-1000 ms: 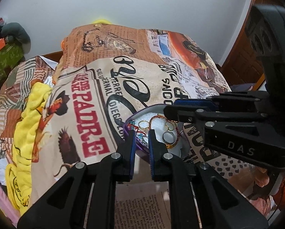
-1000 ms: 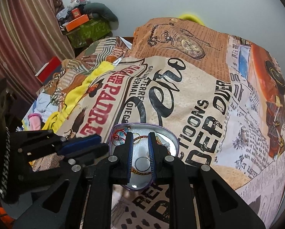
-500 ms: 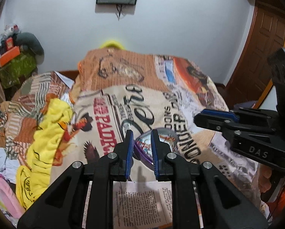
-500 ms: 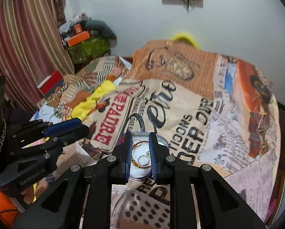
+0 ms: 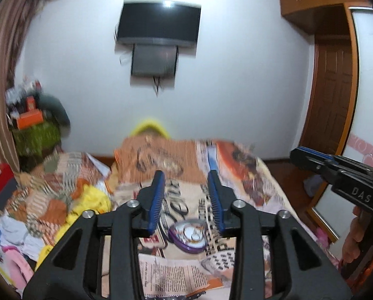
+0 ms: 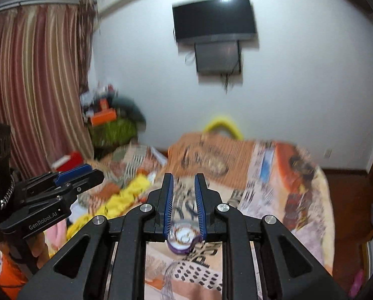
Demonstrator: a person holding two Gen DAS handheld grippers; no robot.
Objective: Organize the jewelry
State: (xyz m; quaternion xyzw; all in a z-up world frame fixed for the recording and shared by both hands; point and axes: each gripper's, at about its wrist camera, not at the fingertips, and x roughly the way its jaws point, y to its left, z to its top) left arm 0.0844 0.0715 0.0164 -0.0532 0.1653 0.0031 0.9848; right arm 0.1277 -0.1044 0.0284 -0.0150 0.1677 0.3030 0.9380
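Note:
A purple-rimmed jewelry dish point(image 5: 189, 236) with rings and bangles lies on the printed bedspread point(image 5: 244, 175). It also shows in the right wrist view point(image 6: 183, 238). My left gripper point(image 5: 186, 177) is open and empty, raised well above and behind the dish. My right gripper point(image 6: 183, 177) is open with a narrower gap, empty, also raised above the dish. Each gripper shows from the side in the other's view: the right one point(image 5: 311, 158), the left one point(image 6: 86, 171).
A TV point(image 5: 158, 22) hangs on the far white wall. Striped curtains point(image 6: 33, 87) hang at the left. Yellow cloth point(image 5: 91, 200) and clutter lie on the bed's left side. A wooden door point(image 5: 331, 95) stands at the right.
Both grippers have lifted up and pulled back from the dish, tilting toward the wall. The left jaws have opened wide; the right jaws have opened a little.

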